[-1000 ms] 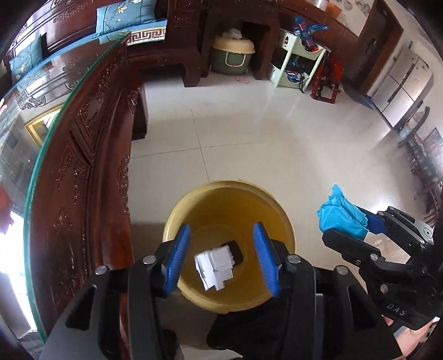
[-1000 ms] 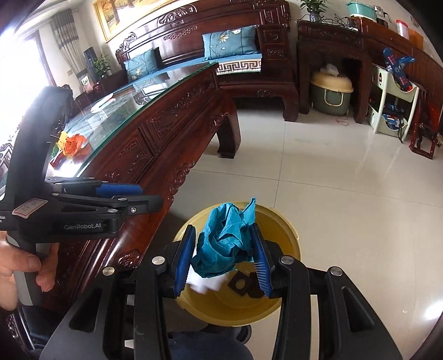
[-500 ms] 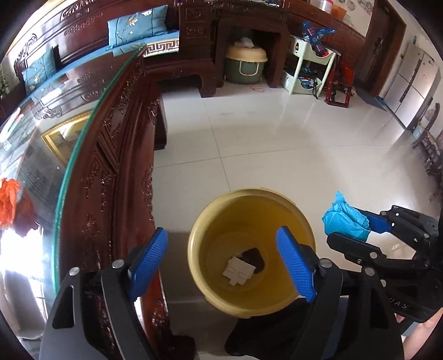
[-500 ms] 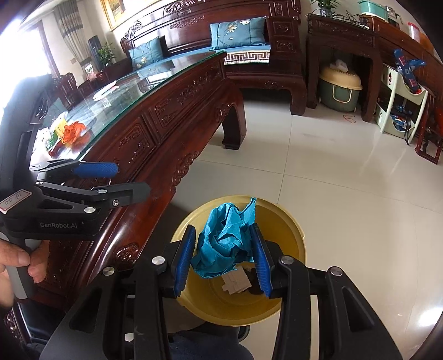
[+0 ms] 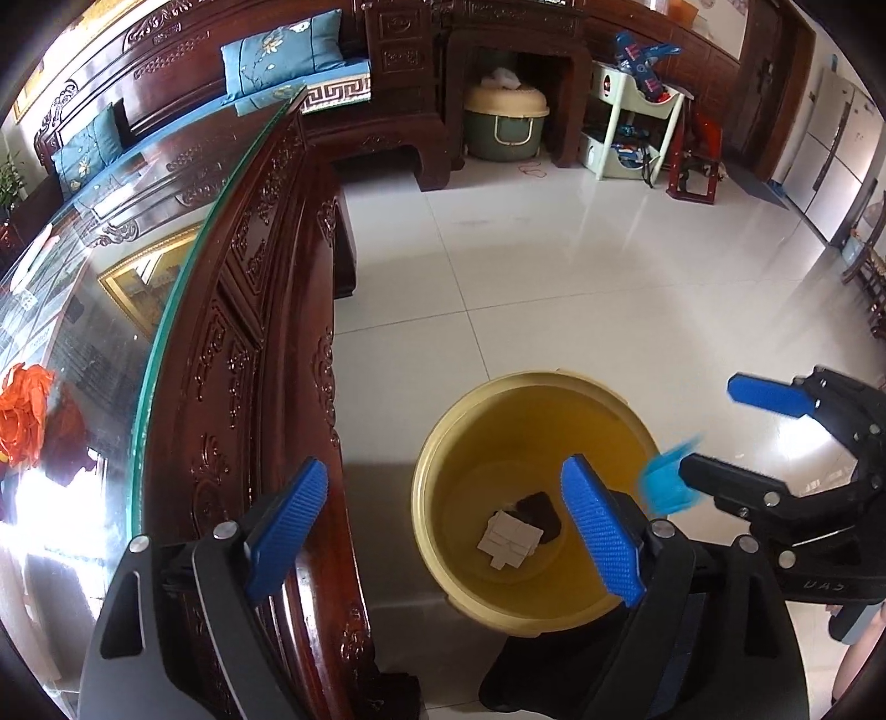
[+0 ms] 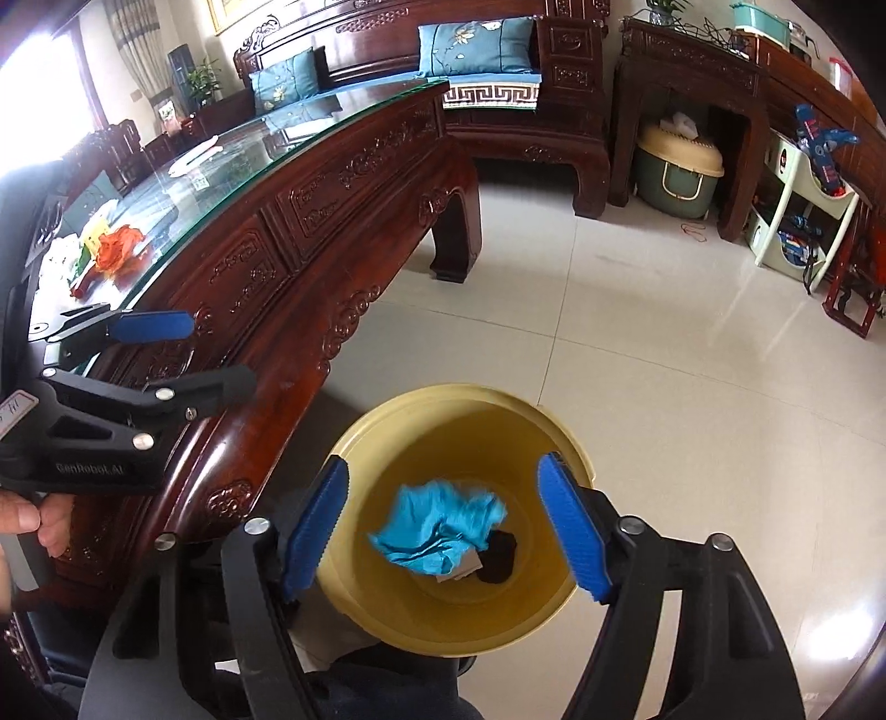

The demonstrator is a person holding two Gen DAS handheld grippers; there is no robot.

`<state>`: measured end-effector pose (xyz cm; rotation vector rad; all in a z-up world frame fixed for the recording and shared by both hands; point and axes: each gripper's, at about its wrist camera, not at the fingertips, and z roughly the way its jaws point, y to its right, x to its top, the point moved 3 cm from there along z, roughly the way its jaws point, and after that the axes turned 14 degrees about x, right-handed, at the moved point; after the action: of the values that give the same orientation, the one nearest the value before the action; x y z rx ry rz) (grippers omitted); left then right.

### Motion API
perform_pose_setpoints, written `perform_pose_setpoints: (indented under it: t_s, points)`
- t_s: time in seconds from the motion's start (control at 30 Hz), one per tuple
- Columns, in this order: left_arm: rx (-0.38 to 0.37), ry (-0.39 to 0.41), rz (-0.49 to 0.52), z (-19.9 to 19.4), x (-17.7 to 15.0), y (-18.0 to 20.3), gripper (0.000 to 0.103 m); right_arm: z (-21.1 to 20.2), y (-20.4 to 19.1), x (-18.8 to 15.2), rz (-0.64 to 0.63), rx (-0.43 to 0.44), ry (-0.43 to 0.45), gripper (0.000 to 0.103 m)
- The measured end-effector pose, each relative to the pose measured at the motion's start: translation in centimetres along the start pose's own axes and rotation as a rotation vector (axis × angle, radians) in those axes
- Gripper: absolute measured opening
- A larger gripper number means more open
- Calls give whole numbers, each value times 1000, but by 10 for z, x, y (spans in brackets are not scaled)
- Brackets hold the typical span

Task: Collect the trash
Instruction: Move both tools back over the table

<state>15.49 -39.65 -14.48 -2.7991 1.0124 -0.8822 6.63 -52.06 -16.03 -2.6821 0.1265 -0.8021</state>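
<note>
A yellow bucket [image 5: 437, 443] [image 6: 387, 421] stands on the tiled floor beside the carved table. A folded white paper [image 5: 512, 545] and a dark scrap [image 5: 540, 509] lie at its bottom. My left gripper [image 5: 443, 471] [image 6: 221, 354] hangs over the bucket's left rim with its jaws opening and nothing between them. My right gripper [image 6: 443, 468] [image 5: 709, 429] hovers over the bucket, its jaws opening. The crumpled blue wad [image 6: 437, 526] [image 5: 667, 482] is blurred and loose below the right pads, inside the bucket mouth.
The dark carved table [image 6: 332, 194] with a glass top runs along the left. Orange crumpled trash [image 6: 119, 243] [image 5: 22, 415] lies on the glass. A sofa with blue cushions [image 6: 476, 44], a green carrier [image 6: 678, 171] and a white shelf [image 6: 797, 221] stand at the back.
The right jaws have spread and let go of the blue wad, which drops into the bucket. The left jaws have widened, and the white paper between them has fallen to the bucket's bottom.
</note>
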Motion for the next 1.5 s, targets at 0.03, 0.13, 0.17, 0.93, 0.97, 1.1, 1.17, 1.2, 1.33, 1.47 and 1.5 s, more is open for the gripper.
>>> perform_pose_setpoints:
  t_s: [0.03, 0.13, 0.17, 0.93, 0.97, 1.1, 1.17, 1.2, 1.33, 1.47, 1.5]
  points:
    - [5, -5, 3, 2, 0, 0, 86, 0, 1, 1, 1, 1, -1, 70]
    - [8, -19, 6, 7, 0, -1, 86, 1, 2, 1, -2, -6, -6, 70]
    - [4, -20, 3, 7, -1, -2, 86, 0, 2, 1, -5, -15, -8, 70]
    - [19, 228, -153, -111, -39, -67, 96, -81, -77, 1, -169, -107, 238, 95]
    - [39, 251, -175, -122, -46, -77, 97, -83, -85, 2, -187, -91, 250, 95]
    - [140, 306, -267, -158, -78, -122, 99, -85, -128, 10, -263, -18, 296, 95]
    - [184, 310, -319, -170, -96, -147, 99, -81, -151, 13, -291, 20, 307, 95]
    - [206, 305, -346, -176, -103, -160, 99, -76, -165, 15, -310, 53, 306, 95]
    - [279, 281, -459, -190, -143, -213, 99, -57, -218, 16, -379, 139, 291, 95]
    - [332, 255, -553, -198, -184, -262, 99, -35, -271, 17, -430, 213, 259, 95]
    - [347, 253, -574, -200, -193, -272, 99, -31, -284, 15, -439, 226, 254, 95]
